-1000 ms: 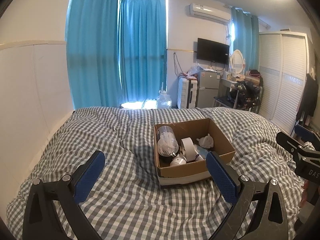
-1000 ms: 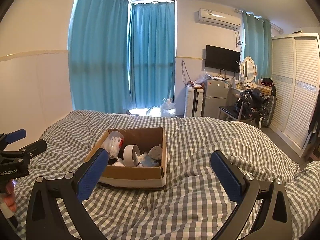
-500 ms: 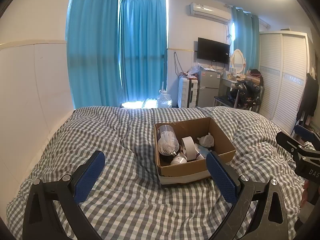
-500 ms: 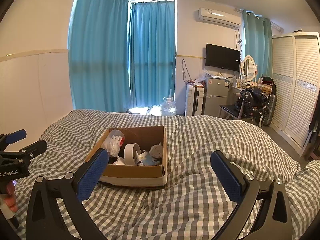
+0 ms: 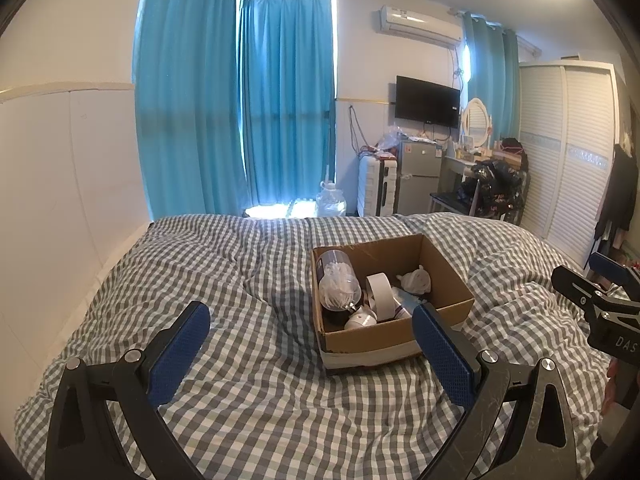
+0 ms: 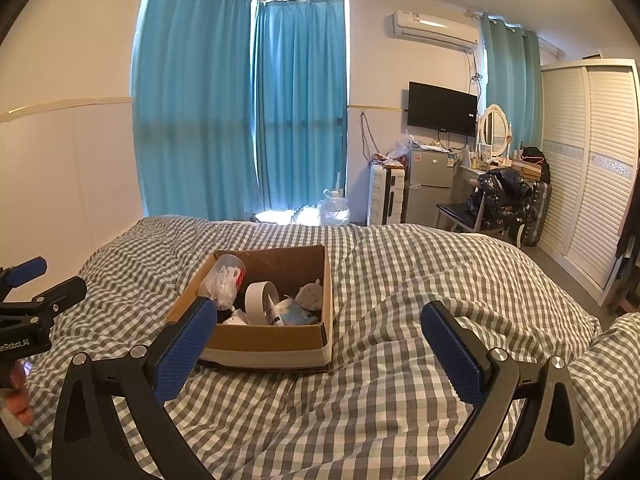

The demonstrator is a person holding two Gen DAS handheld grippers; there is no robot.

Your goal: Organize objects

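Box rests mid-bed, contents gathered inside; left tongs and right tongs hang released, flanking it for access.

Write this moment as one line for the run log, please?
left gripper: open, empty | right gripper: open, empty | cardboard box: on checked duvet, holds tape roll, clear jar | nothing picked up yet

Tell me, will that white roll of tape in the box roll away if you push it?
Probably a little. The tape roll stands on its edge, so a nudge could start it rolling or tip it flat. It likely won't go far: the cardboard box walls and the things packed beside it hem it in. It looks light.
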